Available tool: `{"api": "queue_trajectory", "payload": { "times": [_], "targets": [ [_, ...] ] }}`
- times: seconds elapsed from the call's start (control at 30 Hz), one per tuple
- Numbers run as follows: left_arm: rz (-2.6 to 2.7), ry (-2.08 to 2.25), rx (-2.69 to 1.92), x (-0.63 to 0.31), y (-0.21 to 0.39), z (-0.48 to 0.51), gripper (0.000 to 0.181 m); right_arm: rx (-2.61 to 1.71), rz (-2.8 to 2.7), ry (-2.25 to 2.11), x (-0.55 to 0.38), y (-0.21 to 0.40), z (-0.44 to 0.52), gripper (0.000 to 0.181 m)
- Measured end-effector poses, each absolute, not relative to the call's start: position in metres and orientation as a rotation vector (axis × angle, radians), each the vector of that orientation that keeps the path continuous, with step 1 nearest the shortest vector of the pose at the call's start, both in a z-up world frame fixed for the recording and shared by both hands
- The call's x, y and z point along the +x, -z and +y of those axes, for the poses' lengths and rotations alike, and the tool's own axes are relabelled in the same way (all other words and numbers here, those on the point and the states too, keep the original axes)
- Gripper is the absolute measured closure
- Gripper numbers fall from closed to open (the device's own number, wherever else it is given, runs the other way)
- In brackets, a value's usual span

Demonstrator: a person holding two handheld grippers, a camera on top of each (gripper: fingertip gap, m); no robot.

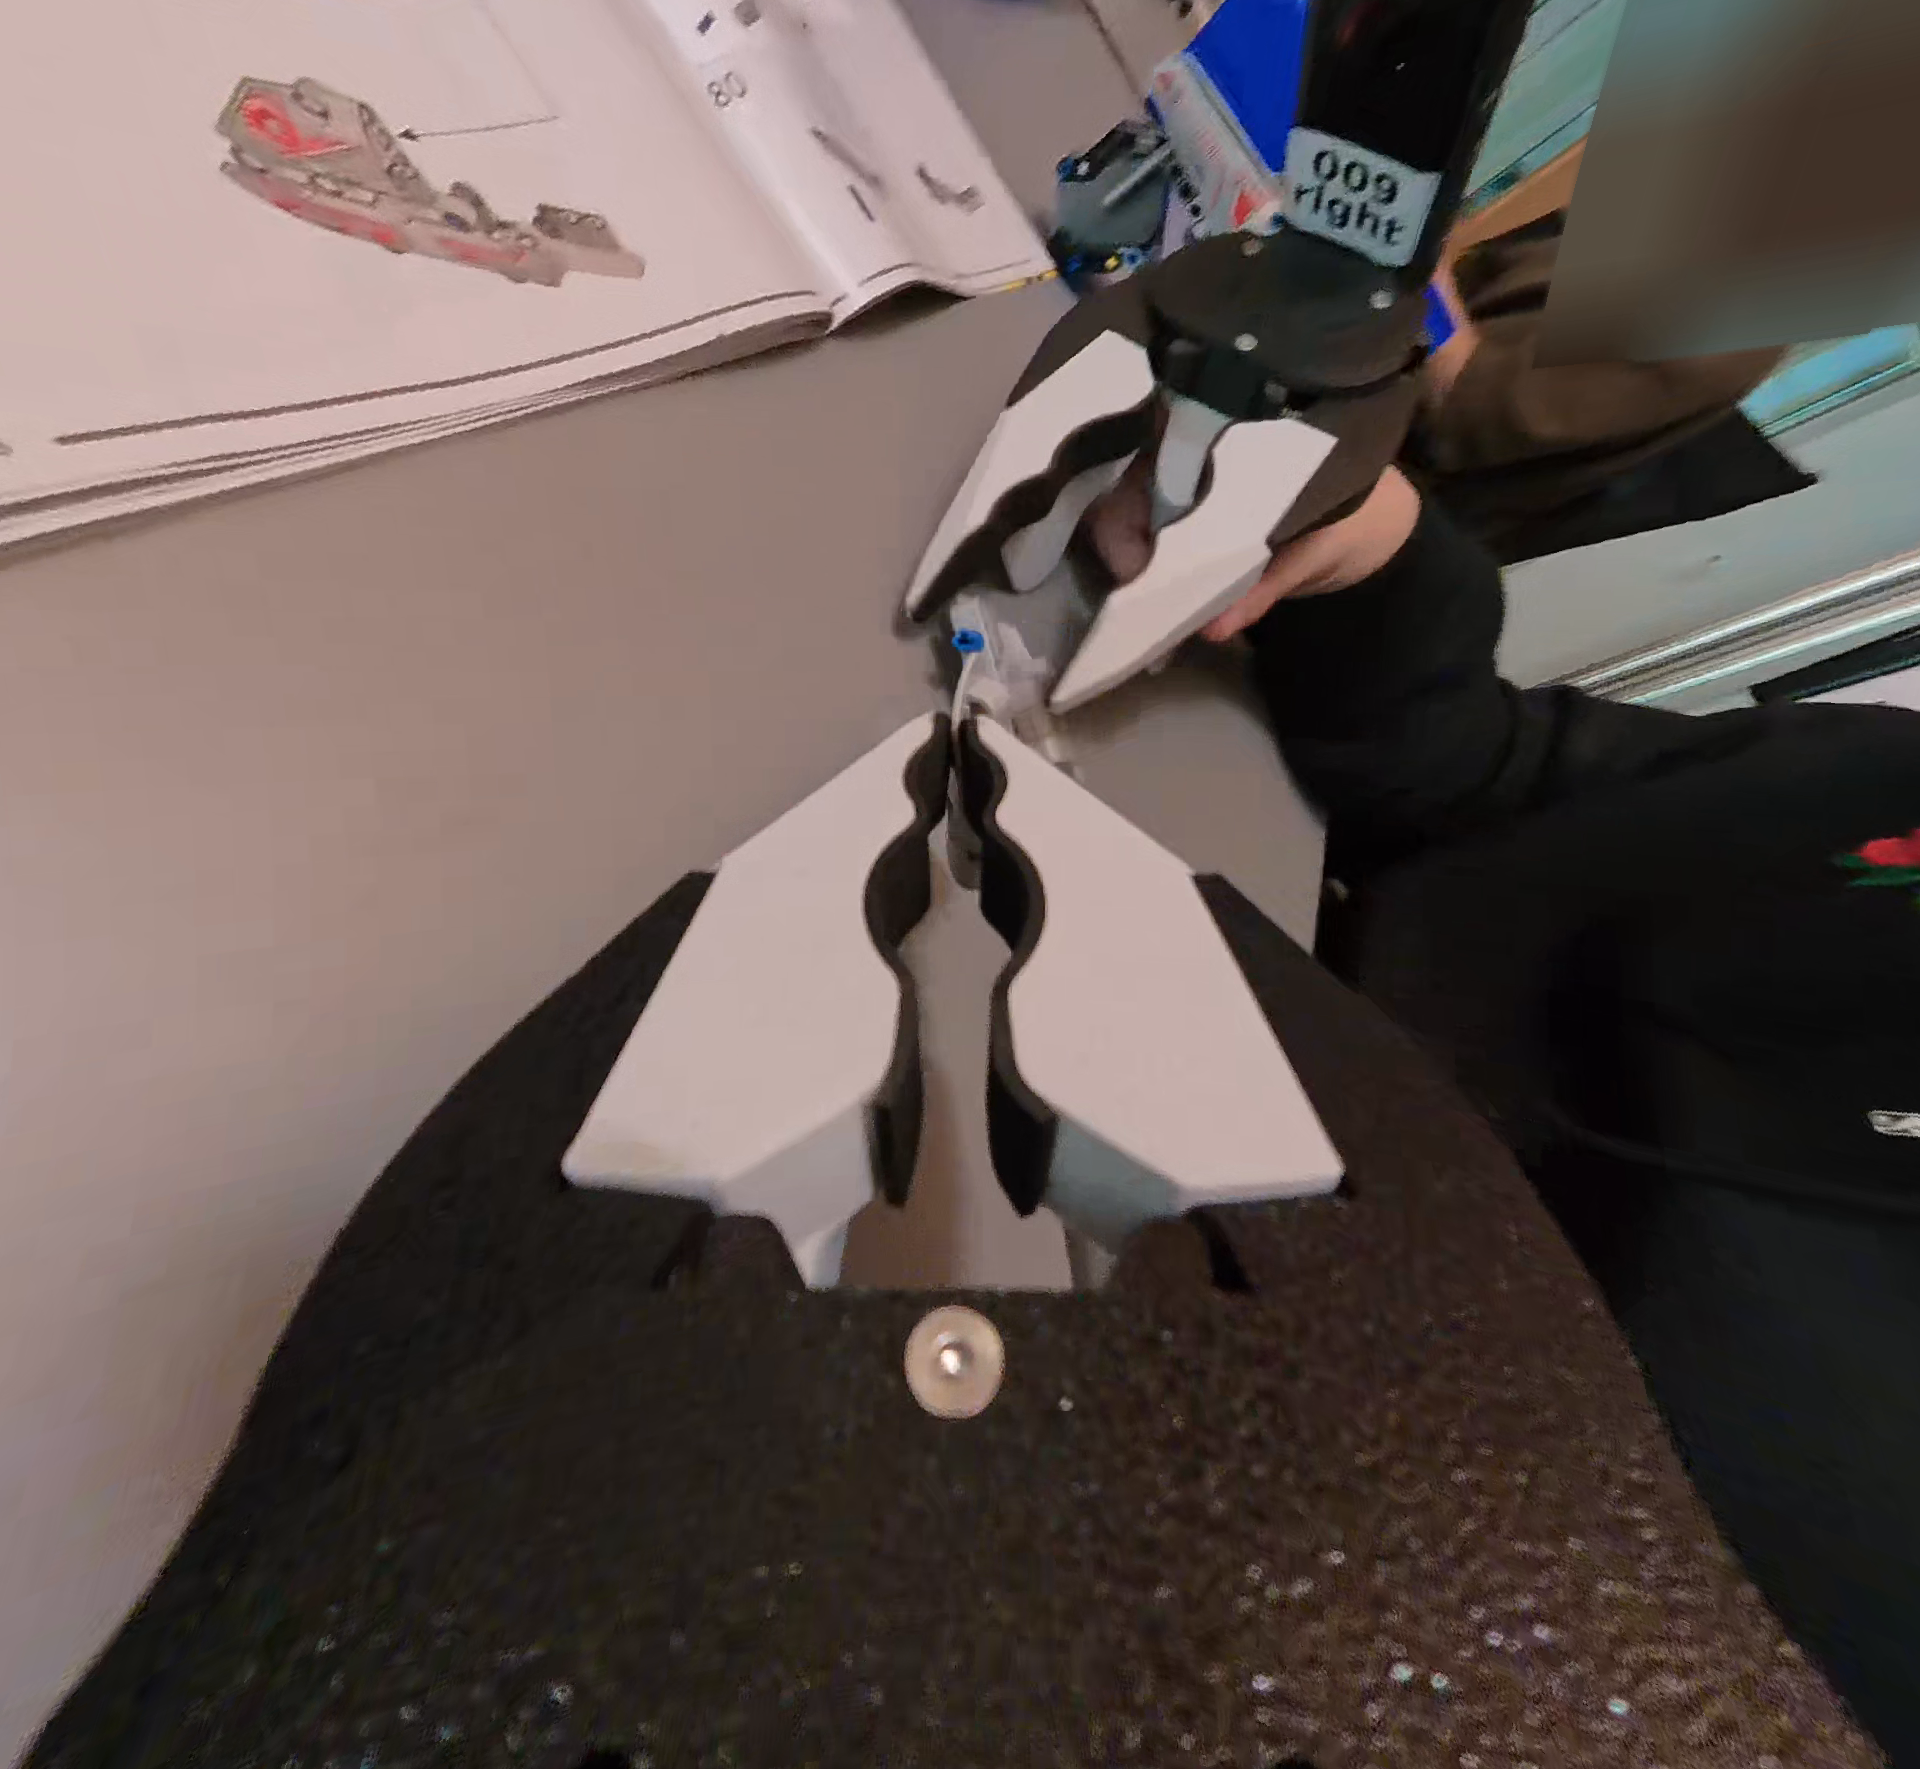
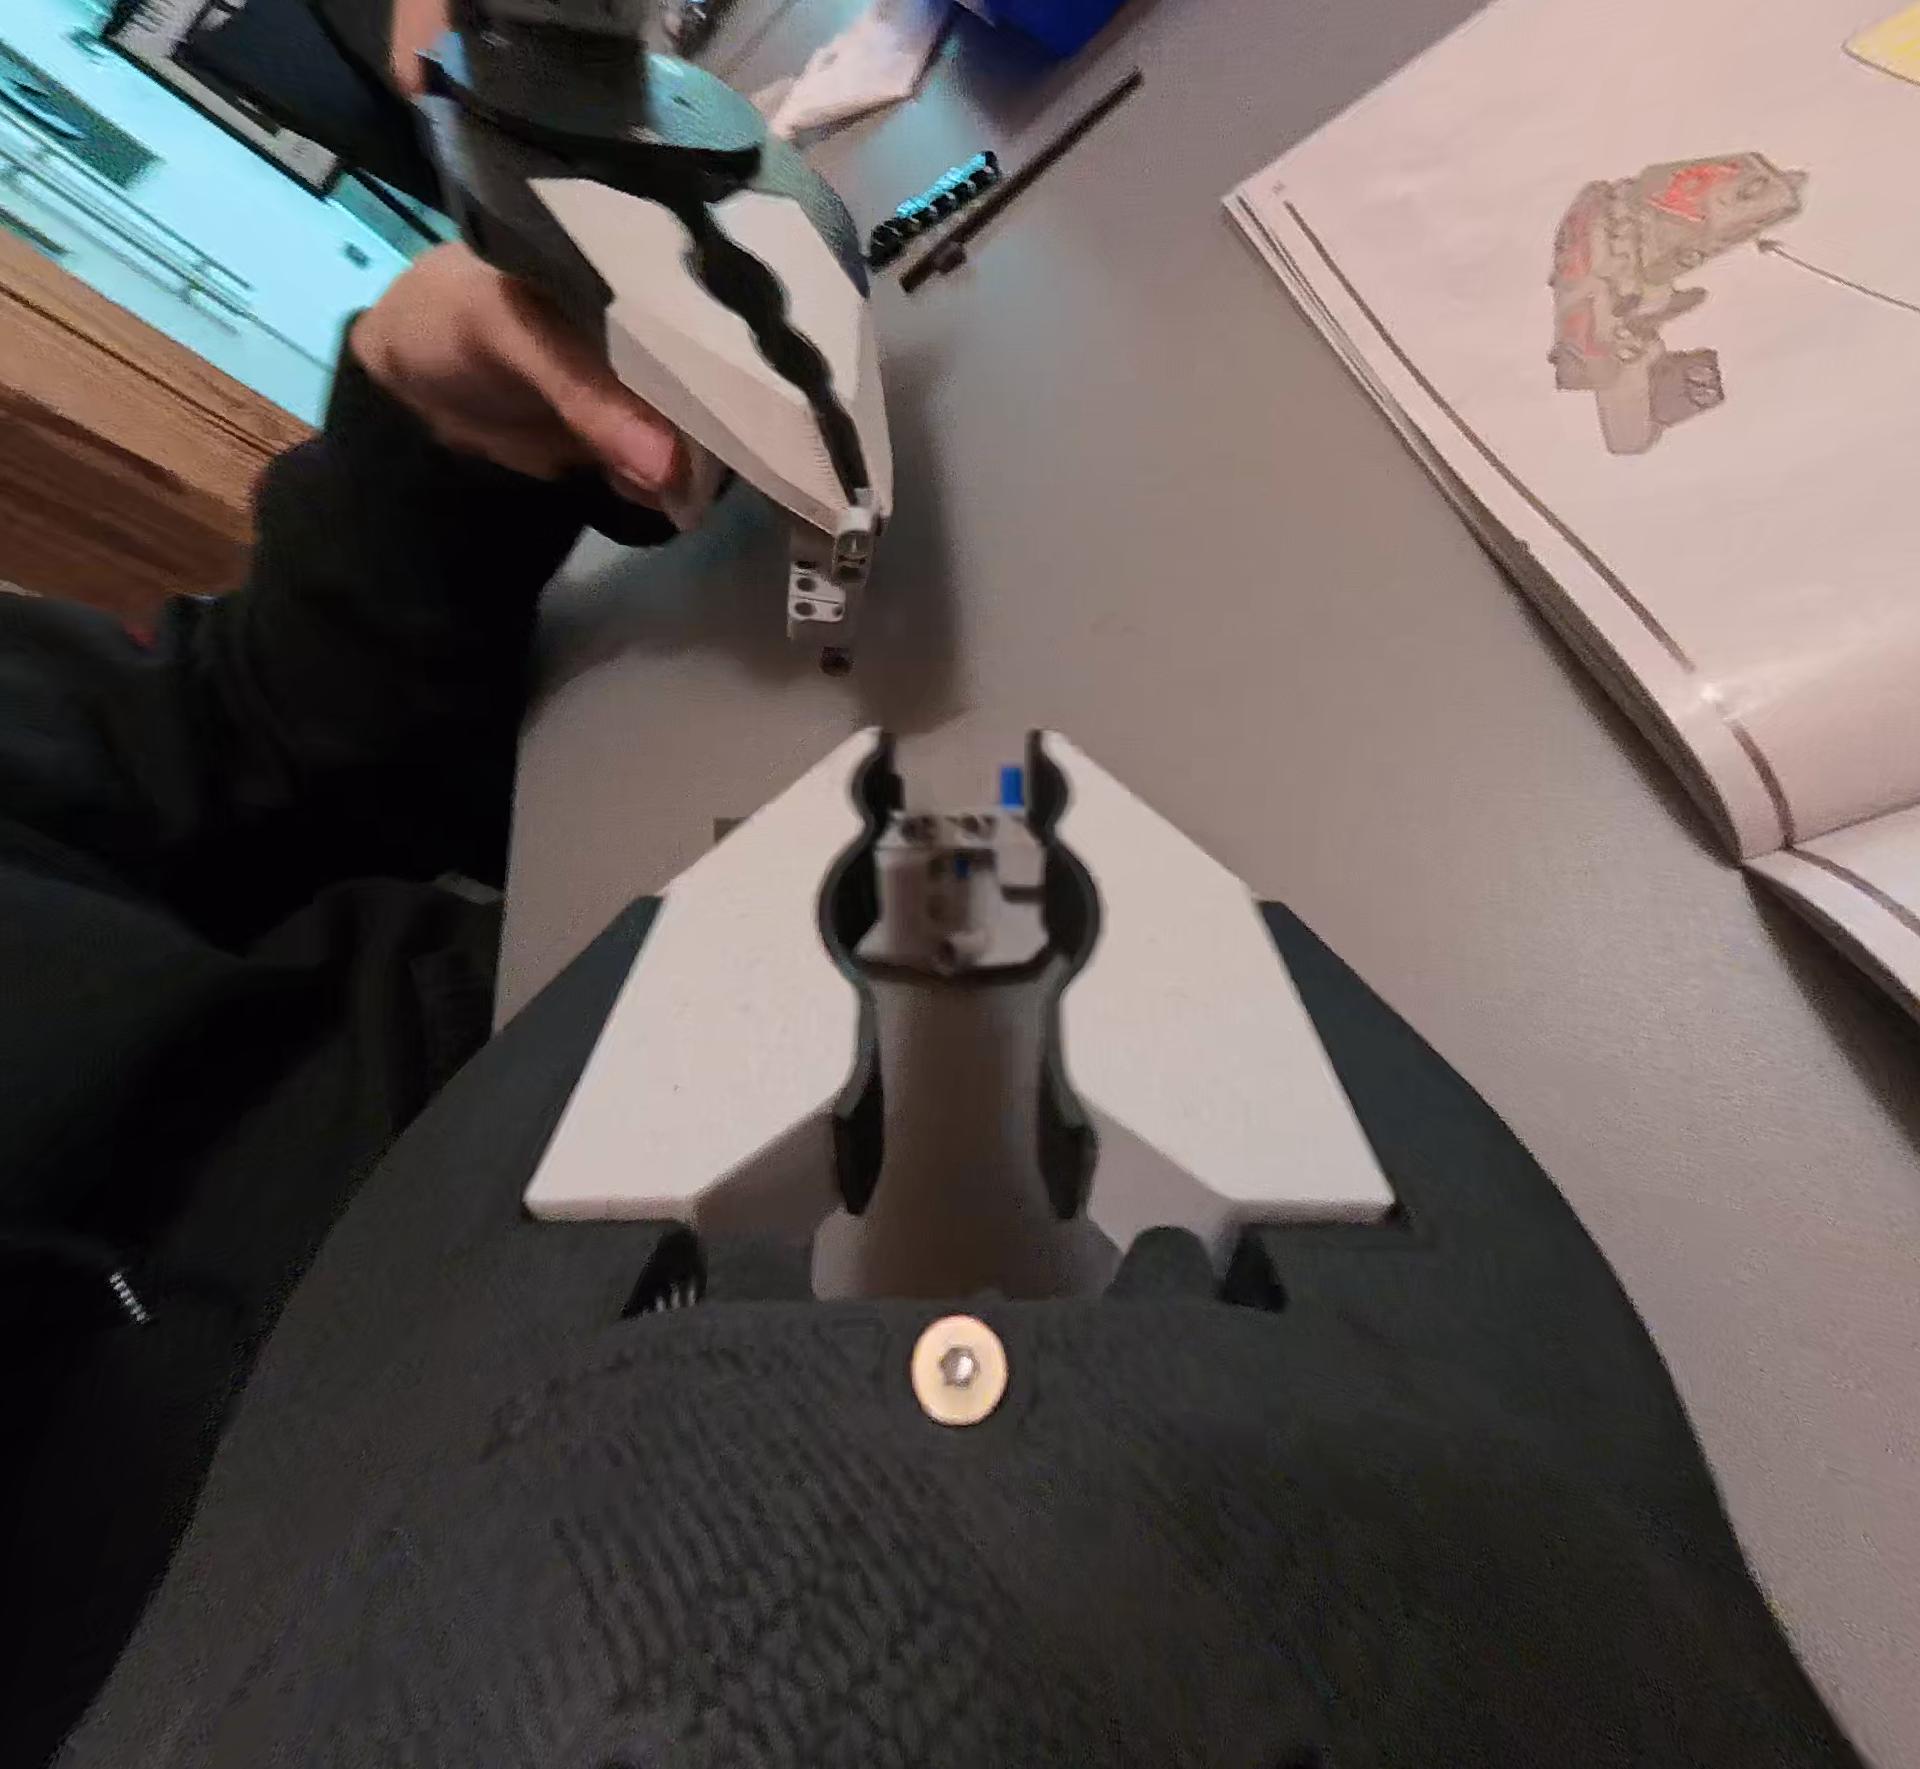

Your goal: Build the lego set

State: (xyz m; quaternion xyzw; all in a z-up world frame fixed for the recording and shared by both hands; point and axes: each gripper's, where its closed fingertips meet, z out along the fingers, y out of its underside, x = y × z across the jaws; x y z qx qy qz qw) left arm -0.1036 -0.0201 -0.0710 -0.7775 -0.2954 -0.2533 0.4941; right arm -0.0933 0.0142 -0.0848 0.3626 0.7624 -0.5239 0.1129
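The left gripper [image 1: 958, 732] clenched a small grey lego piece [image 2: 826, 592]; at its one o'clock, the right gripper [image 2: 961, 753] grasped a grey-and-blue lego assembly [image 2: 961, 872] above the grey table [image 1: 468, 784].

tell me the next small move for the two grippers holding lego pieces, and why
Probably ease the left gripper toward the right gripper so the small grey piece, with a dark pin at its tip, lines up with the grey sub-assembly. Both grippers are shut on their pieces, tips nearly meeting over the table, but the parts are apart in the right wrist view.
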Motion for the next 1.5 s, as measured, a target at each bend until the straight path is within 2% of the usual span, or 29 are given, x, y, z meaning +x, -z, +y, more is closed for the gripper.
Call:
{"api": "queue_trajectory", "payload": {
  "times": [0.03, 0.07, 0.2, 0.27, 0.4, 0.57, 0.67, 0.77, 0.87, 0.93, 1.13, 1.2, 1.33, 1.5],
  "targets": [
    [-0.715, 0.618, -1.896, -0.102, 0.072, -0.020, 0.181, 1.079, 2.264, 1.503, -0.094, 0.089, 0.014, 0.142],
    [-0.711, 0.638, -1.889, -0.101, 0.072, -0.019, 0.181, 1.056, 2.278, 1.494, -0.092, 0.090, 0.012, 0.146],
    [-0.710, 0.766, -1.699, -0.102, 0.055, -0.014, 0.181, 1.049, 2.404, 1.612, -0.103, 0.080, 0.019, 0.125],
    [-0.737, 0.732, -1.654, -0.110, 0.052, -0.012, 0.181, 0.963, 2.364, 1.785, -0.100, 0.054, 0.016, 0.142],
    [-0.730, 0.721, -1.576, -0.110, 0.037, -0.004, 0.181, 0.851, 2.188, 1.828, -0.084, 0.039, 0.002, 0.156],
    [-0.650, 0.650, -1.604, -0.099, 0.027, 0.009, 0.181, 0.898, 2.148, 1.862, -0.089, 0.041, -0.002, 0.144],
    [-0.591, 0.537, -1.627, -0.100, 0.022, 0.014, 0.181, 0.858, 2.107, 1.898, -0.086, 0.034, -0.003, 0.167],
    [-0.511, 0.510, -1.599, -0.098, 0.015, 0.014, 0.181, 0.848, 2.074, 1.920, -0.085, 0.029, -0.001, 0.167],
    [-0.470, 0.558, -1.581, -0.093, 0.012, 0.012, 0.170, 0.833, 1.913, 1.969, -0.084, 0.017, 0.001, 0.167],
    [-0.446, 0.570, -1.579, -0.091, 0.012, 0.012, 0.178, 0.825, 1.904, 1.970, -0.083, 0.017, 0.002, 0.168],
    [-0.483, 0.553, -1.639, -0.095, 0.024, 0.010, 0.181, 0.813, 1.994, 1.918, -0.080, 0.023, 0.003, 0.167],
    [-0.563, 0.542, -1.662, -0.105, 0.031, 0.002, 0.181, 0.881, 2.116, 1.812, -0.082, 0.036, 0.014, 0.161],
    [-0.687, 0.610, -1.870, -0.107, 0.065, -0.014, 0.181, 1.050, 2.428, 1.490, -0.082, 0.074, 0.041, 0.133],
    [-0.680, 0.843, -1.953, -0.099, 0.075, -0.011, 0.181, 0.956, 2.696, 1.266, -0.071, 0.103, 0.029, 0.118]
  ]
}}
